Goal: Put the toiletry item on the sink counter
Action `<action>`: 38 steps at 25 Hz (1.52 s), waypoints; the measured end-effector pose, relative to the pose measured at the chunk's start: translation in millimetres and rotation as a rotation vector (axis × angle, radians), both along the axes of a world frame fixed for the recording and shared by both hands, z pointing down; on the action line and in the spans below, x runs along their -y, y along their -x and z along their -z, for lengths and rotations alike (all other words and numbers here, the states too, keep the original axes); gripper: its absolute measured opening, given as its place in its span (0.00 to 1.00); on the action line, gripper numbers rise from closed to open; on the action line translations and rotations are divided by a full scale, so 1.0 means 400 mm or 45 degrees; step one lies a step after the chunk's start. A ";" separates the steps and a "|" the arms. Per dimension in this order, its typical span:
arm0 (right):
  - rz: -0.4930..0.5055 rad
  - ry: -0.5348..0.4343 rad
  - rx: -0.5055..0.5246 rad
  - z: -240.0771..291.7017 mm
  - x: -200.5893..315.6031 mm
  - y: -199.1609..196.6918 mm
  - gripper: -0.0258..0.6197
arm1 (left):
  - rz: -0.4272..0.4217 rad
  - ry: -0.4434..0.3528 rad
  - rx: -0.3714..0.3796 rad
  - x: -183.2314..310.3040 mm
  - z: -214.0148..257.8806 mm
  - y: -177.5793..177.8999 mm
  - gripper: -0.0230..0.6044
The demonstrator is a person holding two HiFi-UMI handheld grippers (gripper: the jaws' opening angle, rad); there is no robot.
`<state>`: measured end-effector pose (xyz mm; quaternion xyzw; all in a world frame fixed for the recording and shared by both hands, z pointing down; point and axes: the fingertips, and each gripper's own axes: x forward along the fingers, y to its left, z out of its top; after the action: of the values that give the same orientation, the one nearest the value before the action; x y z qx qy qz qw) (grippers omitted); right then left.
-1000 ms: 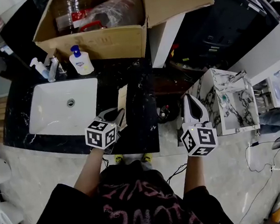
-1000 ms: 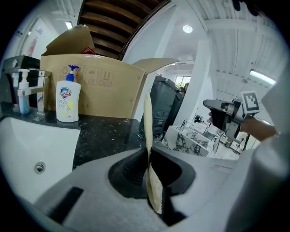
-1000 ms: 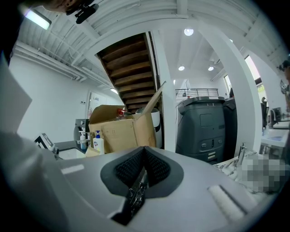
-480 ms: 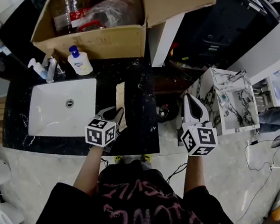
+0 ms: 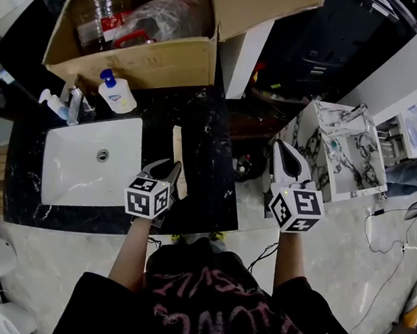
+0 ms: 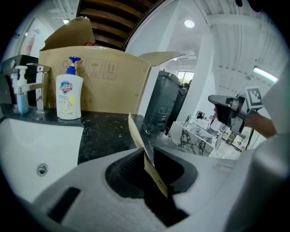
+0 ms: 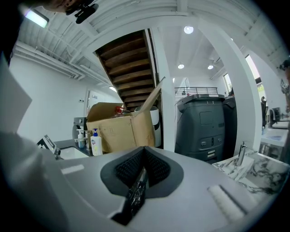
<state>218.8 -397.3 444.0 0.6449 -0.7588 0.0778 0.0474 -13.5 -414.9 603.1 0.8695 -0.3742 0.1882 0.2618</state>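
Observation:
A thin, flat tan packet (image 5: 179, 160) is pinched edge-on in my left gripper (image 5: 170, 169), above the black marble sink counter (image 5: 209, 170), just right of the white basin (image 5: 75, 165). In the left gripper view the packet (image 6: 141, 142) rises tilted from between the shut jaws of the left gripper (image 6: 148, 159). I cannot tell whether its far end touches the counter. My right gripper (image 5: 281, 147) hangs off the counter's right edge over the floor. In its own view the right gripper (image 7: 141, 168) is shut with nothing between the pads.
A white soap pump bottle (image 5: 115, 92) and a smaller pump bottle (image 5: 54, 105) by the tap (image 5: 74, 102) stand behind the basin. An open cardboard box (image 5: 143, 36) fills the counter's back. A small marble sink unit (image 5: 336, 149) stands to the right.
The left gripper has drifted slightly left, and the packet has turned more edge-on, so it looks narrower. The right gripper has stayed put.

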 end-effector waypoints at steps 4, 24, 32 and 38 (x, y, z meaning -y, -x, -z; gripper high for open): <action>0.005 -0.002 0.000 0.000 0.006 0.003 0.06 | 0.010 -0.004 -0.002 0.005 0.001 0.010 0.15; 0.034 -0.027 0.007 0.020 -0.010 0.029 0.06 | 0.064 -0.086 -0.015 -0.005 0.060 0.052 0.13; 0.067 -0.057 0.012 0.045 -0.015 0.049 0.06 | 0.107 -0.150 -0.010 -0.010 0.109 0.077 0.10; 0.098 -0.074 0.016 0.059 -0.016 0.071 0.06 | 0.140 -0.206 0.001 -0.015 0.147 0.100 0.07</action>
<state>190.5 -391.1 420.5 0.6157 -0.7854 0.0580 0.0267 -53.6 -409.0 544.1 0.8658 -0.4355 0.1432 0.2006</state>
